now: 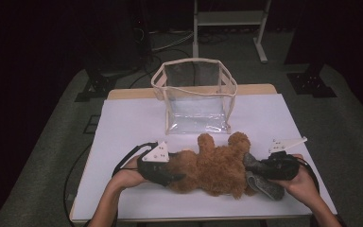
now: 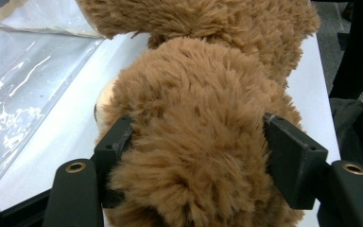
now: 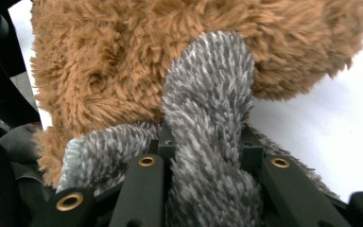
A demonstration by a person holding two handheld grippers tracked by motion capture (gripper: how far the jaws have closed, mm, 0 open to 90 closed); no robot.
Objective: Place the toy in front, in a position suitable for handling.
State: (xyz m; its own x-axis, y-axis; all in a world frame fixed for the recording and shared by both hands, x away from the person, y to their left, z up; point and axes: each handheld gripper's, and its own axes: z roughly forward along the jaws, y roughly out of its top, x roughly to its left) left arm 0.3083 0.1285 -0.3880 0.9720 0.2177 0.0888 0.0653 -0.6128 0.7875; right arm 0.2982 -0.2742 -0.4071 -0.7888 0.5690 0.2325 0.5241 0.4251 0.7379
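Left gripper [image 1: 172, 177] has its jaws only partly apart and pressed into the brown plush toy [image 1: 212, 165], one on each side of a fat bit of fur, and in the left gripper view [image 2: 194, 156] you can see the pile bulging out between the two black jaws, so that's a proper squeeze on the toy [image 2: 203, 94]. Right gripper [image 1: 257, 170] is pinched down on the toy's grey scarf [image 1: 264, 184], and the right gripper view [image 3: 203, 156] shows the grey fuzzy strip [image 3: 208, 104] jammed between the jaws with hardly any gap either side, while the brown fur [image 3: 123, 61] sits just behind it. So both are clamped on something soft, neither wide open. Toy itself lies flat on the white table [image 1: 132, 123] near the front edge, roughly in the middle between the left and right edges, with a hand at each end. Behind it, toward the back edge, stands a clear plastic bag [image 1: 196, 97] with a cream trim, top open, just beside the toy's upper paws but not clearly touching.
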